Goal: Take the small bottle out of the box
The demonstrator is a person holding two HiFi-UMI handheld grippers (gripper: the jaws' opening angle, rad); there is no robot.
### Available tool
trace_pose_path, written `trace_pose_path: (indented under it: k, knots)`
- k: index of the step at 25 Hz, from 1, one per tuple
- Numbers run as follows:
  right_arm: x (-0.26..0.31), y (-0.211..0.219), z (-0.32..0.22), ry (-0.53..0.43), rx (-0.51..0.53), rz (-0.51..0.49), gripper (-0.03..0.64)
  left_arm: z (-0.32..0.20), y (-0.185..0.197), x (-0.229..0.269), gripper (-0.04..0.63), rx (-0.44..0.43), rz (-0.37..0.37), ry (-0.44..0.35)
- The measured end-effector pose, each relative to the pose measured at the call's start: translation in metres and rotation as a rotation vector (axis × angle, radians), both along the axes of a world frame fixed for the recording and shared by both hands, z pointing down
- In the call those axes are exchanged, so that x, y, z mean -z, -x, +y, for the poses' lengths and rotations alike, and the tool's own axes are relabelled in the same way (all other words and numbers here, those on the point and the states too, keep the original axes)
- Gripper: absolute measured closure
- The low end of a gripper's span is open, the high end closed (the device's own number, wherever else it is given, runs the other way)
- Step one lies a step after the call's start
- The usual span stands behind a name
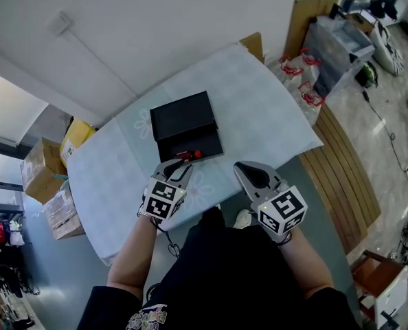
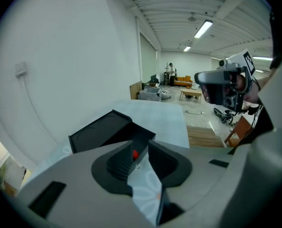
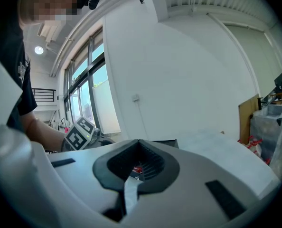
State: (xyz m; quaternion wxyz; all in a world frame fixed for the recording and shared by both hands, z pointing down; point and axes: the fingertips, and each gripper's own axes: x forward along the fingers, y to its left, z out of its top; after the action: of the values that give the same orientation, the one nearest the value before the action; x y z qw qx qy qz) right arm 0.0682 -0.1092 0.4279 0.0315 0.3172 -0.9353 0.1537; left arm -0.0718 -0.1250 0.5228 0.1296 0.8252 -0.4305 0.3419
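Note:
An open black box (image 1: pixel 185 119) lies on the table's pale blue cloth (image 1: pixel 259 108), lid flat at the back and tray toward me. A small bottle with a red cap (image 1: pixel 191 155) lies at the tray's near edge. My left gripper (image 1: pixel 182 166) points at it from just in front, jaws open. In the left gripper view the red cap (image 2: pixel 135 154) shows in the gap of the left gripper (image 2: pixel 140 141), close to the left finger, with the box (image 2: pixel 103 129) behind. My right gripper (image 1: pixel 248 173) hovers to the right of the box, shut and empty; the right gripper (image 3: pixel 138 141) shows its tips together.
Cardboard boxes (image 1: pixel 44 177) stand on the floor left of the table. A wooden platform (image 1: pixel 345 170), a grey plastic bin (image 1: pixel 336 43) and bags (image 1: pixel 301 81) lie to the right. The table's near edge (image 1: pixel 211 201) is just before my body.

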Motion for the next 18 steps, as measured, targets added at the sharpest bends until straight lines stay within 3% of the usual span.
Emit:
trace_pose_path:
  k: [10, 18]
  knots:
    - [-0.016, 0.0, -0.018, 0.056, -0.059, 0.023, 0.598, -0.039, 0.003, -0.044, 0.48, -0.147, -0.098, 0.105]
    - [-0.031, -0.003, -0.032, 0.109, -0.104, 0.029, 0.598, -0.054, 0.002, -0.084, 0.479, -0.314, -0.227, 0.269]
